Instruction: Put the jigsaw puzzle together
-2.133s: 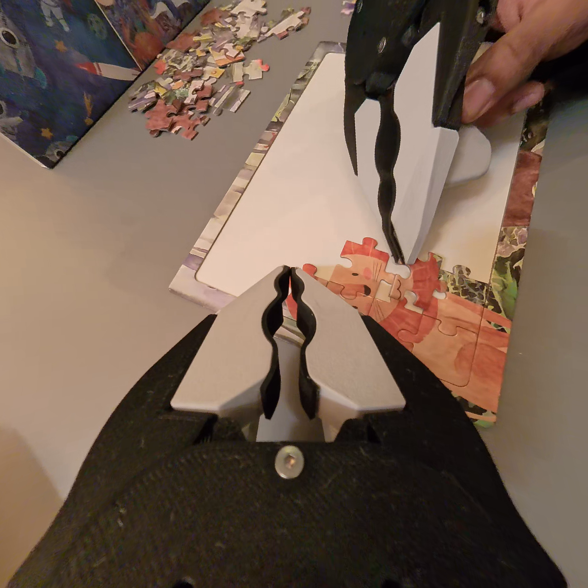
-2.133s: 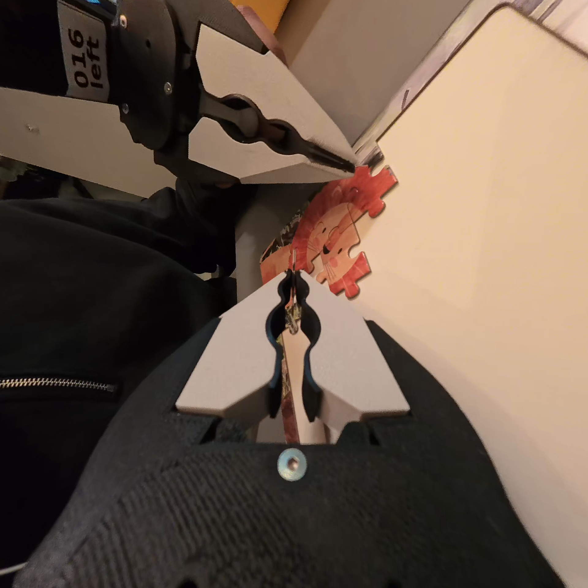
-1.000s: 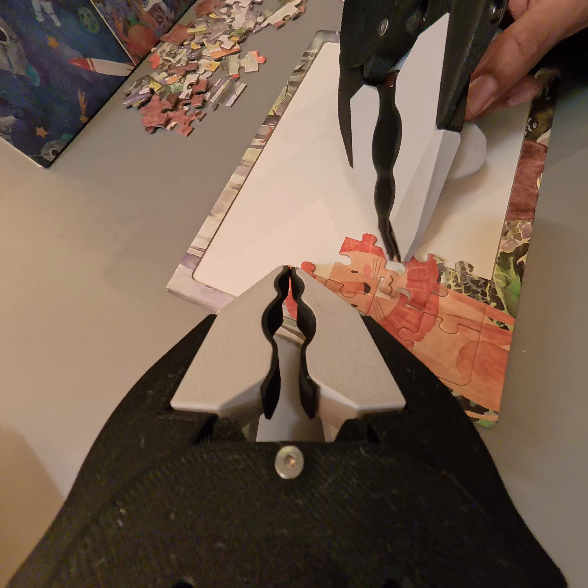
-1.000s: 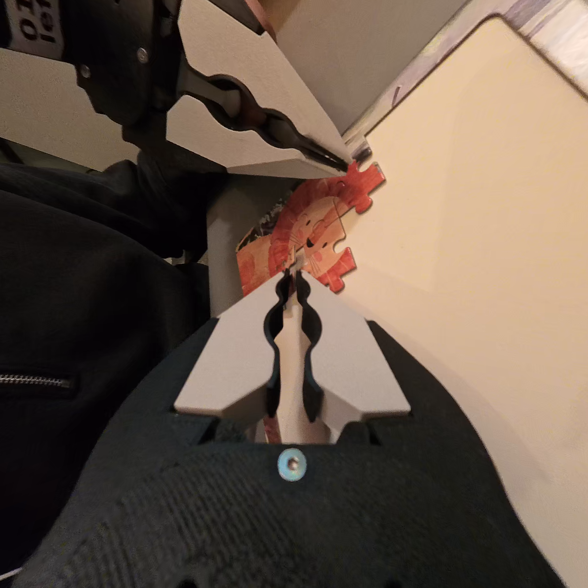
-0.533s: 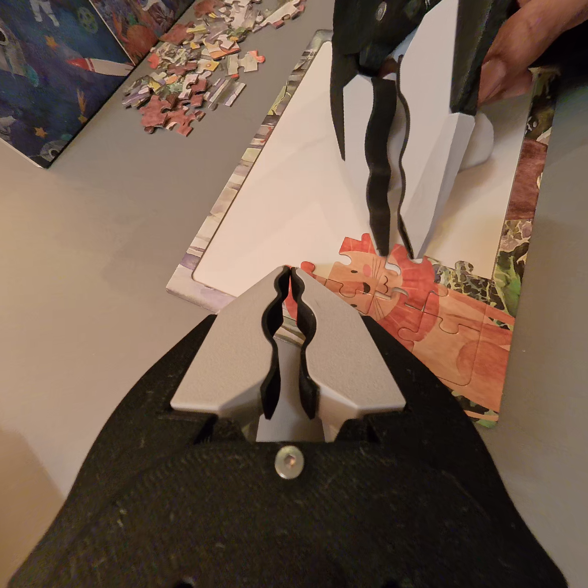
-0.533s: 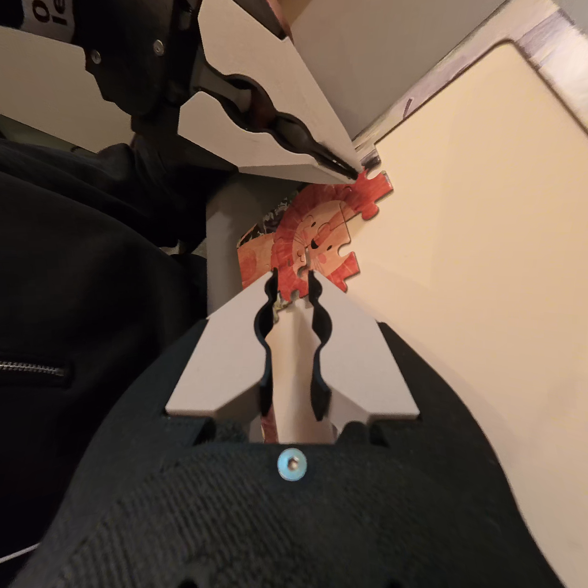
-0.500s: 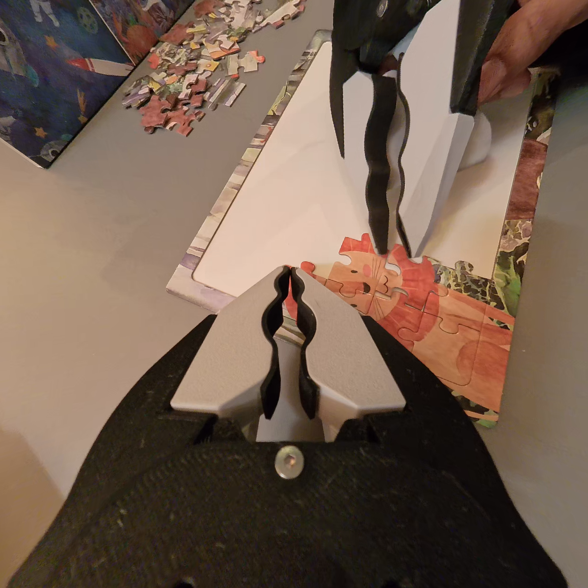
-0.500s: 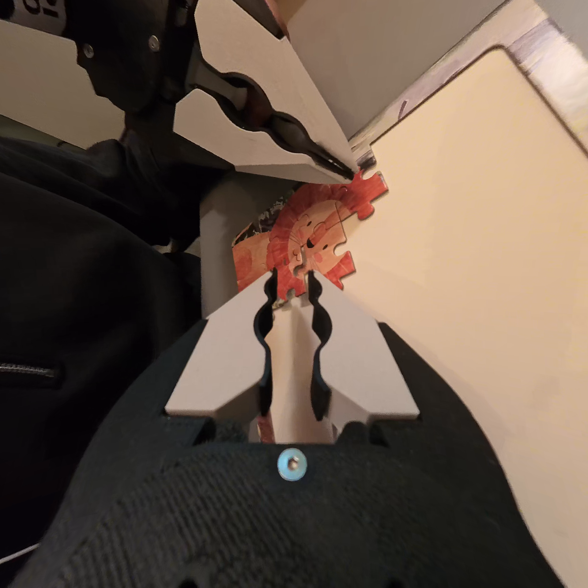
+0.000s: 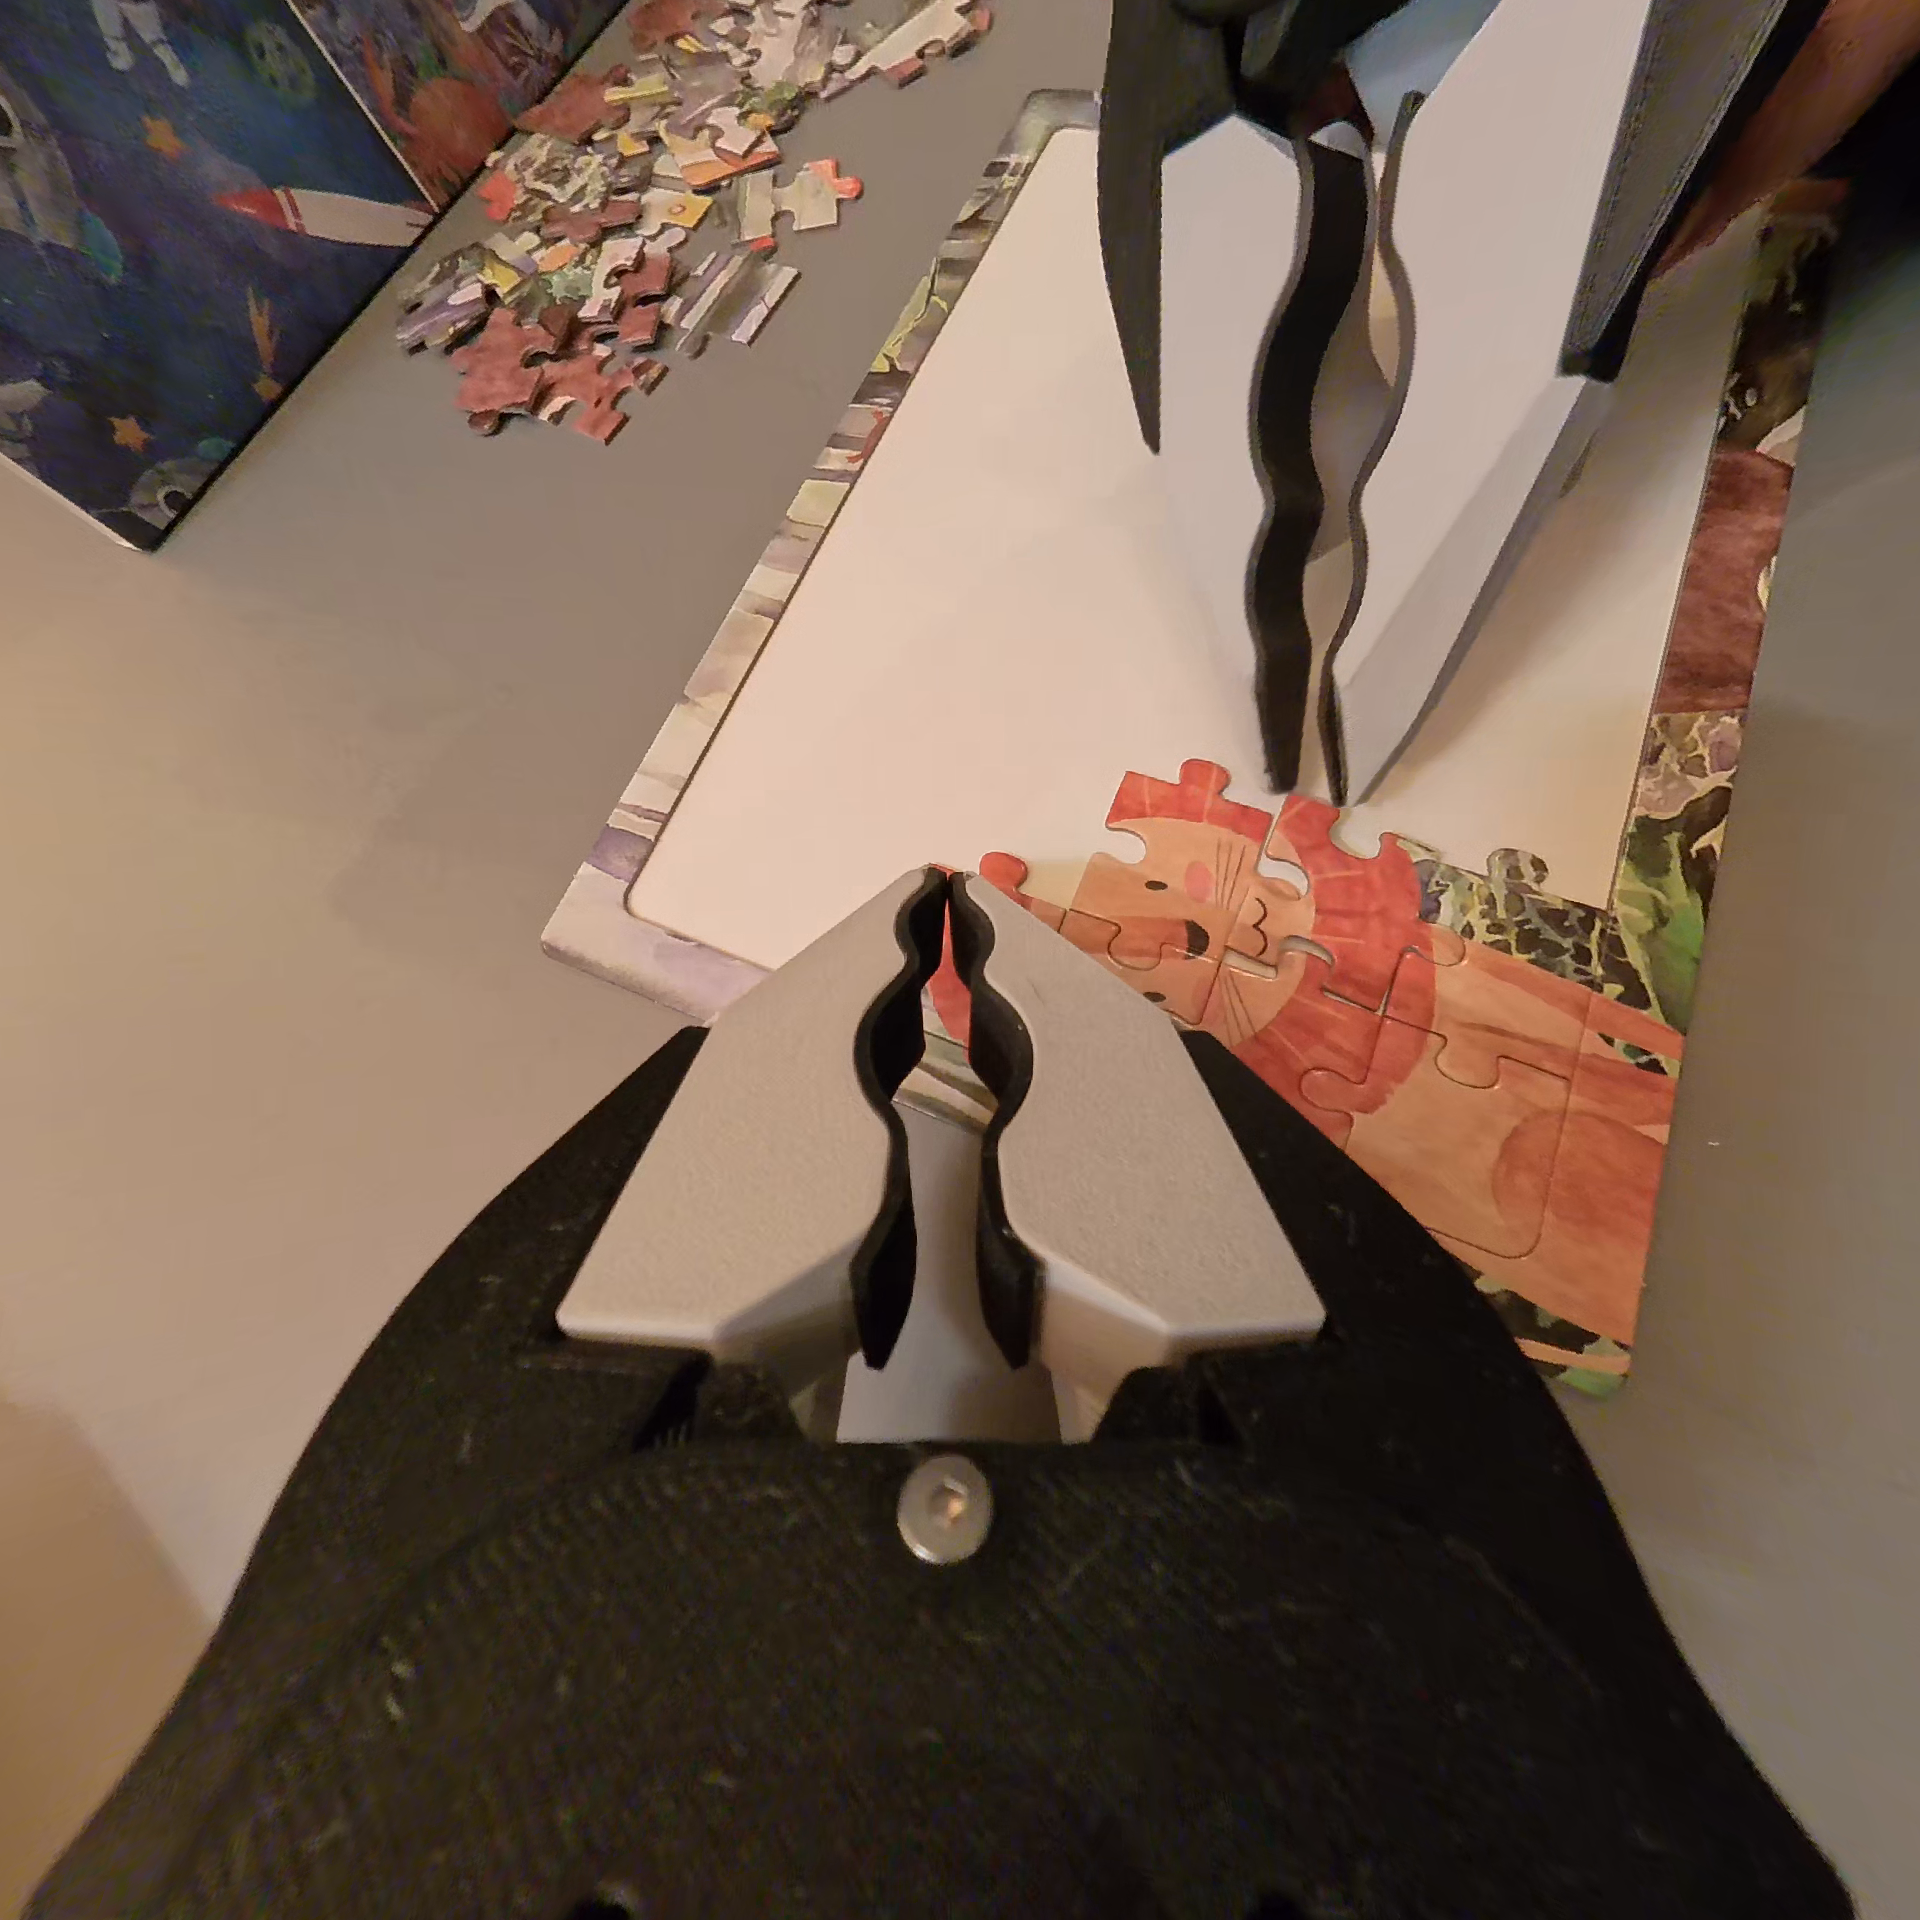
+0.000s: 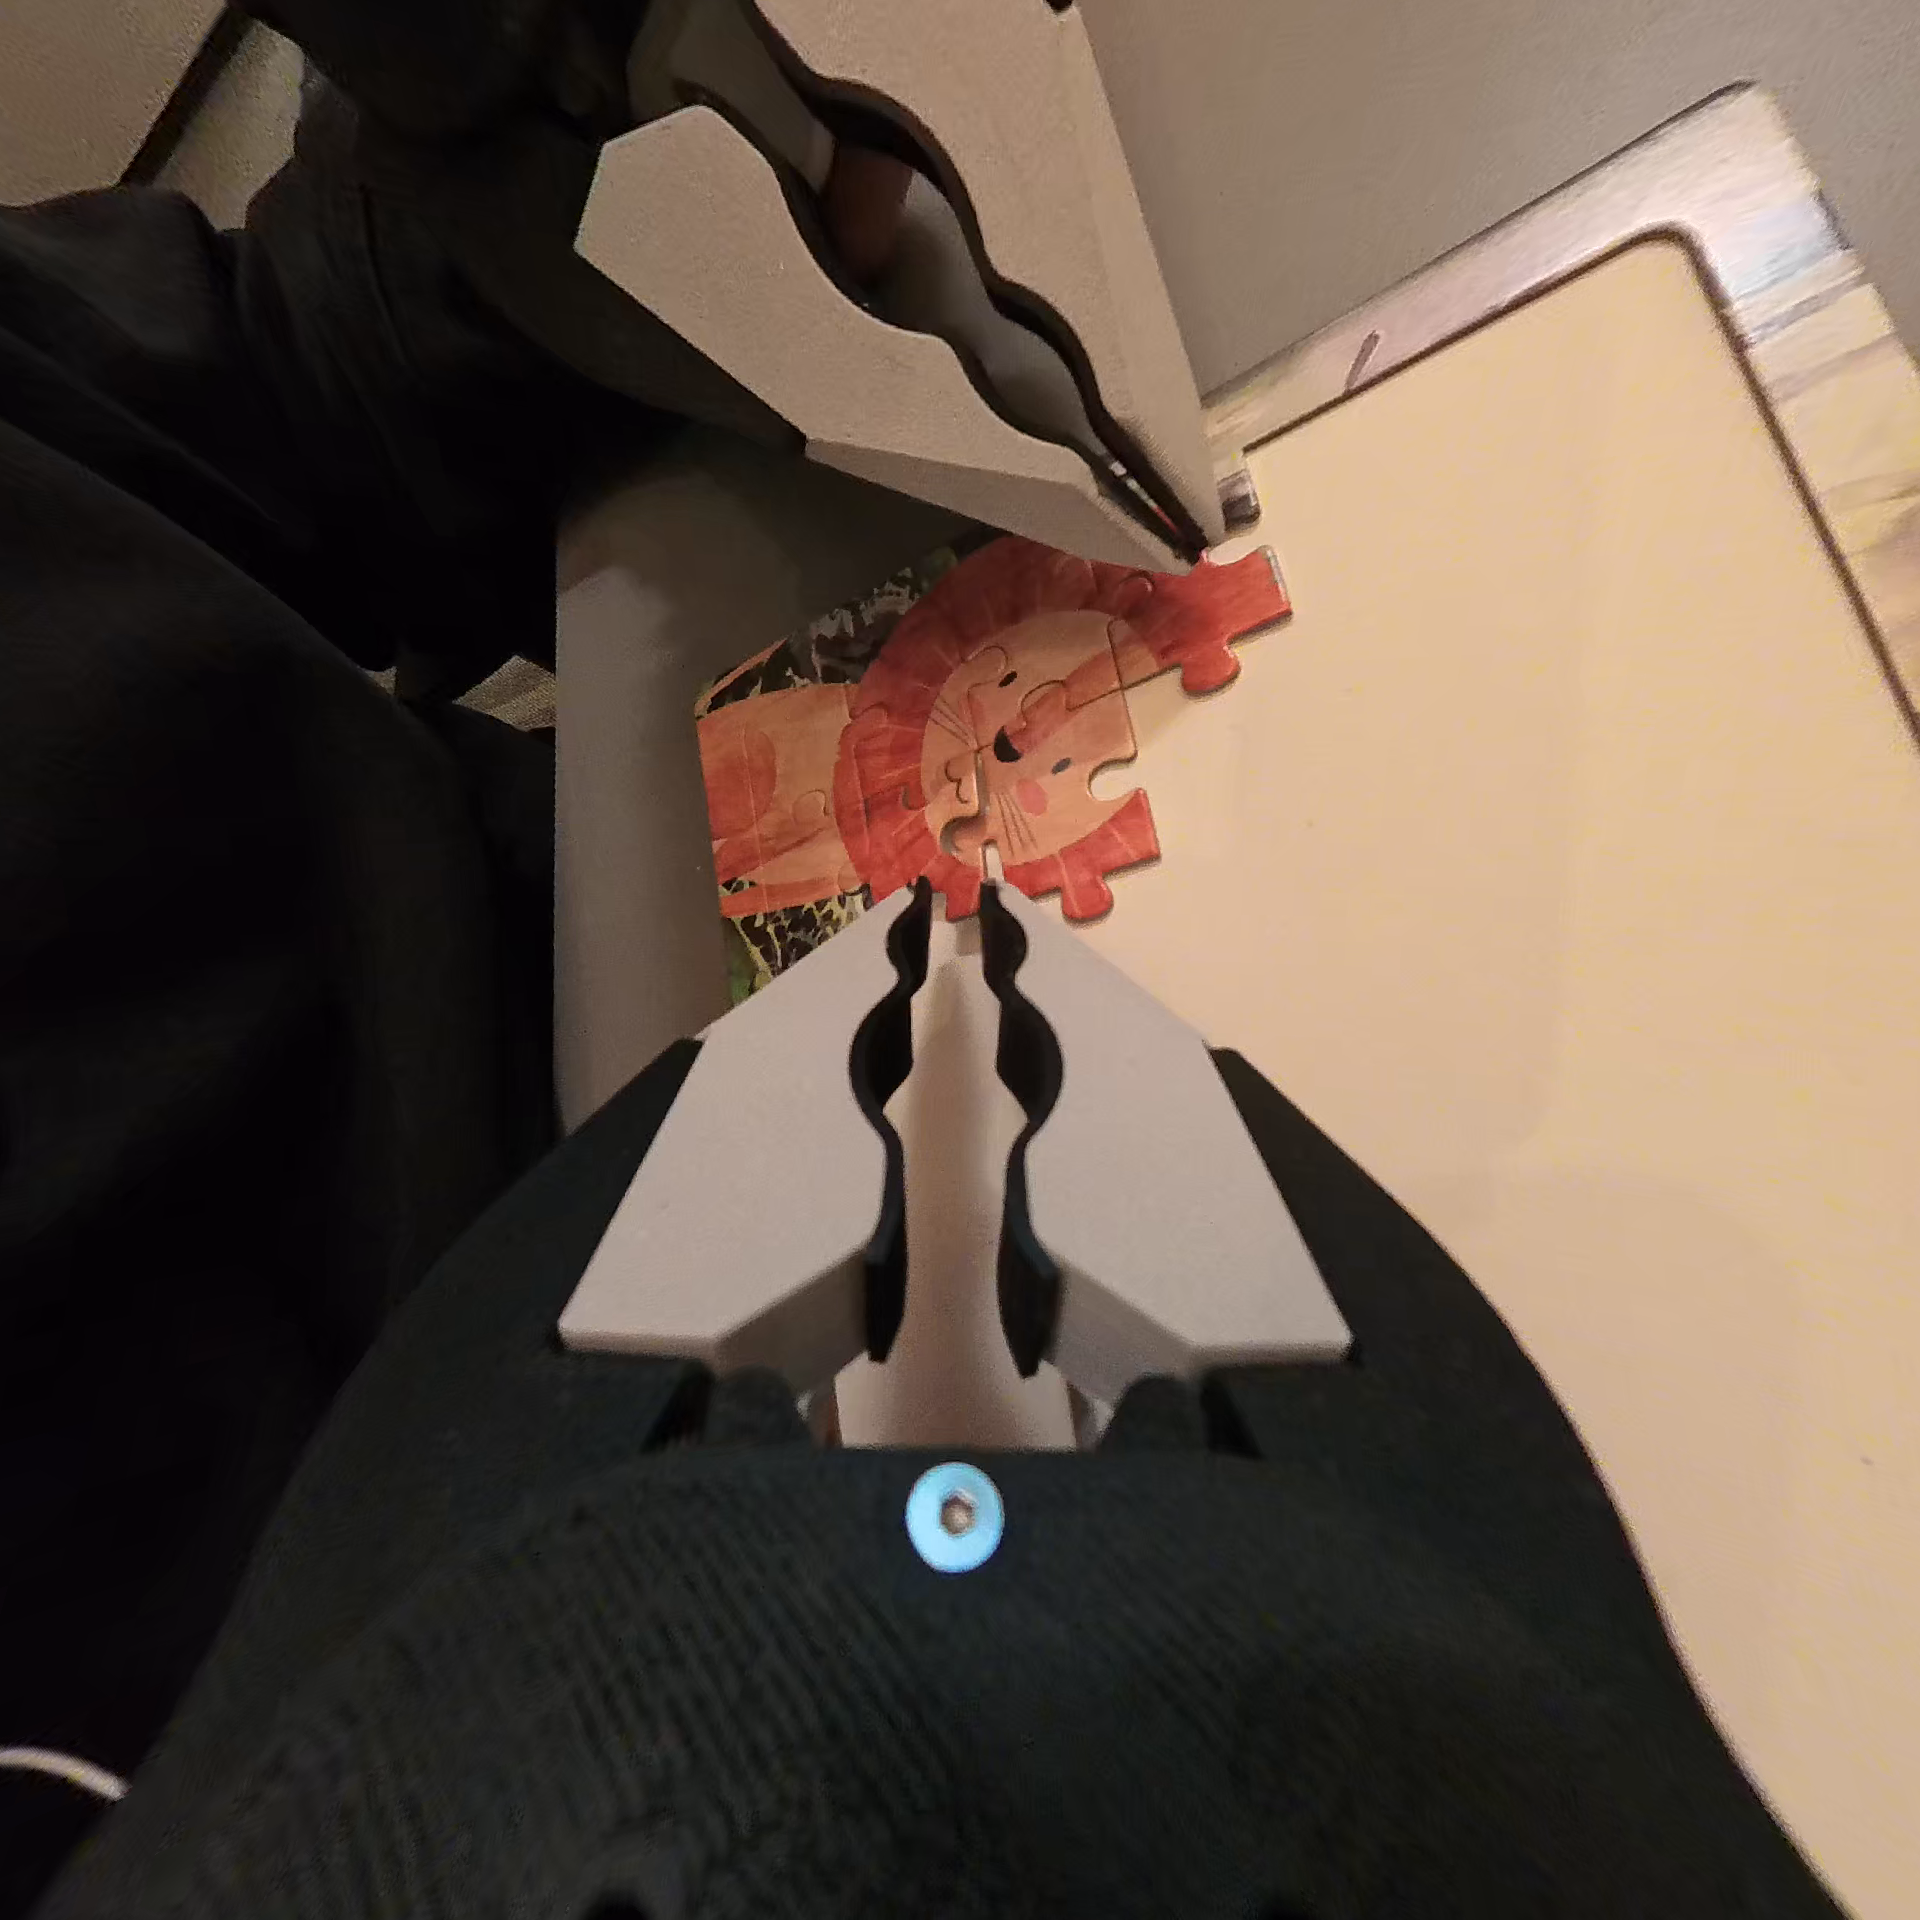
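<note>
A puzzle tray (image 9: 987, 520) with a white base and a painted frame lies on a grey table. Several joined pieces form an orange lion (image 9: 1351, 997) in its near right corner; the lion also shows in the right wrist view (image 10: 997, 758). My left gripper (image 9: 948, 883) is shut and empty, its tips at the red mane piece by the tray's near edge; it also shows in the right wrist view (image 10: 1195, 540). My right gripper (image 10: 951, 899) is slightly open and empty. Its tips stand just above the top of the lion's mane, as the left wrist view (image 9: 1309, 779) also shows.
A heap of loose puzzle pieces (image 9: 634, 218) lies on the table left of the tray. A dark blue picture box (image 9: 156, 260) stands at the far left. A hand (image 9: 1818, 156) holds the right gripper. Dark clothing (image 10: 208, 831) fills the left of the right wrist view. My hands' fingertips stand some 7 centimetres from each other.
My right gripper was shut on a piece at the lion's mane. It has opened, left the piece lying in the puzzle, and drawn back a little. The left gripper has stayed put.
</note>
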Action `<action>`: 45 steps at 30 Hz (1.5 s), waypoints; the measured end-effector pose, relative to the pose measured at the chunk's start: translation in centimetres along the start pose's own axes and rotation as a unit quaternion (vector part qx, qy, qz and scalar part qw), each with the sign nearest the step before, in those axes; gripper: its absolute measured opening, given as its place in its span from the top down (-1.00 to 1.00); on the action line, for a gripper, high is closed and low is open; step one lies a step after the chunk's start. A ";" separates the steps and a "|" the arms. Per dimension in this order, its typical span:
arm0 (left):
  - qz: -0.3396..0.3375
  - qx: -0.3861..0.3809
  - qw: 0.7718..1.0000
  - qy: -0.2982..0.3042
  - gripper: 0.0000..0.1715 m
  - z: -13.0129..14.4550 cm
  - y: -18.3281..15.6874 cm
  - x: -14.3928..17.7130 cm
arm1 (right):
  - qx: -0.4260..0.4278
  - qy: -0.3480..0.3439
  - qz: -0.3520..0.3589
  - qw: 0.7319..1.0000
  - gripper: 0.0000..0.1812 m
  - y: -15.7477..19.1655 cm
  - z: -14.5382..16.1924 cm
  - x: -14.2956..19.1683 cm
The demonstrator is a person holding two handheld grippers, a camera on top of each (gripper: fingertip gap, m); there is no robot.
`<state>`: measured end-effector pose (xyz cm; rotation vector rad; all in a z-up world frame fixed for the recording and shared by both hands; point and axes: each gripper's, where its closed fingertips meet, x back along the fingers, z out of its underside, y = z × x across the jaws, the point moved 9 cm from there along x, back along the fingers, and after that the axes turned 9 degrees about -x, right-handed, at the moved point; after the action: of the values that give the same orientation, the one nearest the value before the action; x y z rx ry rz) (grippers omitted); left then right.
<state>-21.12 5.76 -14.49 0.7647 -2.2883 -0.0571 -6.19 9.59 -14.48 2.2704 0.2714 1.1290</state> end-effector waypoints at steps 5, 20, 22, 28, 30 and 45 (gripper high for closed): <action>0.000 -0.001 1.000 0.000 1.00 0.0 0.0 0.0 | 0.004 0.002 0.013 1.000 0.95 -0.1 0.0 -0.4; 0.000 -0.002 1.000 0.002 1.00 0.0 0.0 0.0 | 0.024 0.002 0.040 0.999 1.00 0.1 -0.2 -0.6; -0.001 -0.002 1.000 0.002 1.00 0.0 0.0 0.0 | 0.032 0.001 0.052 0.998 1.00 0.1 -0.2 -0.5; -0.001 -0.002 1.000 0.002 1.00 0.0 0.0 0.0 | 0.070 -0.043 0.052 0.995 1.00 0.7 -0.7 0.9; 0.000 -0.002 1.000 0.002 1.00 0.0 0.0 0.0 | 0.096 -0.042 0.047 0.993 1.00 1.2 -0.7 0.8; 0.000 -0.006 1.000 0.005 1.00 0.0 -0.1 -0.1 | 0.151 0.005 0.091 0.984 1.00 1.3 0.1 -1.2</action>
<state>-21.02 5.72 -14.59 0.7580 -2.2767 -0.0660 -6.95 8.00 -14.51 2.6005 0.2588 1.2648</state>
